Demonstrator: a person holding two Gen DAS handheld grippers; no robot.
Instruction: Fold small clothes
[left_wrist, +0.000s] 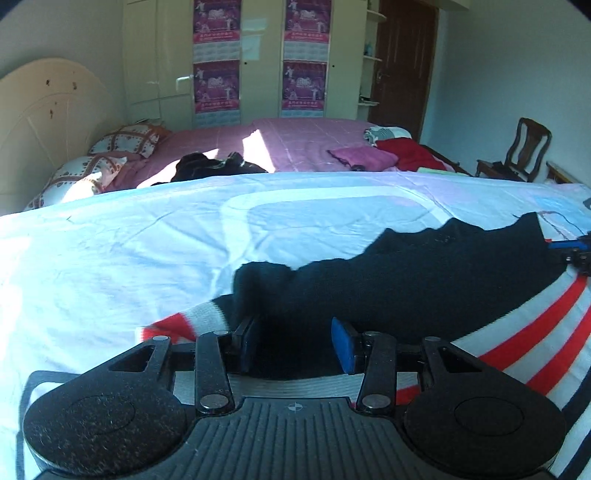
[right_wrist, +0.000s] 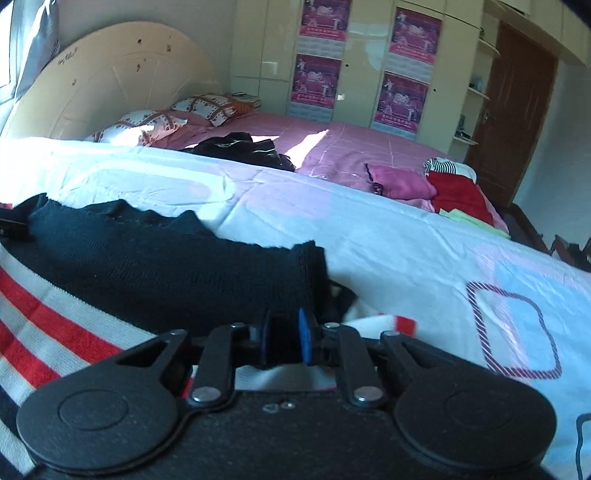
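A small knitted sweater, dark navy (left_wrist: 424, 273) with red and white stripes (left_wrist: 535, 332), lies on the pale blue sheet (left_wrist: 147, 258). Its navy part is folded over the striped body. A striped cuff (left_wrist: 177, 325) pokes out at the left. My left gripper (left_wrist: 297, 345) is open at the fold's left end, with dark knit lying between its blue pads. My right gripper (right_wrist: 284, 343) is open by a narrower gap at the right end of the navy fold (right_wrist: 147, 266), dark fabric loose between its pads. The right gripper's tip (left_wrist: 576, 251) also shows at the left wrist view's edge.
Behind lies a second bed with a pink cover (left_wrist: 314, 144), carrying a black garment heap (left_wrist: 218, 168), a folded pink cloth (left_wrist: 364, 157), a red cloth (left_wrist: 410, 155) and pillows (left_wrist: 125, 140). A wardrobe (left_wrist: 258, 74), a door and a wooden chair (left_wrist: 524, 151) stand beyond.
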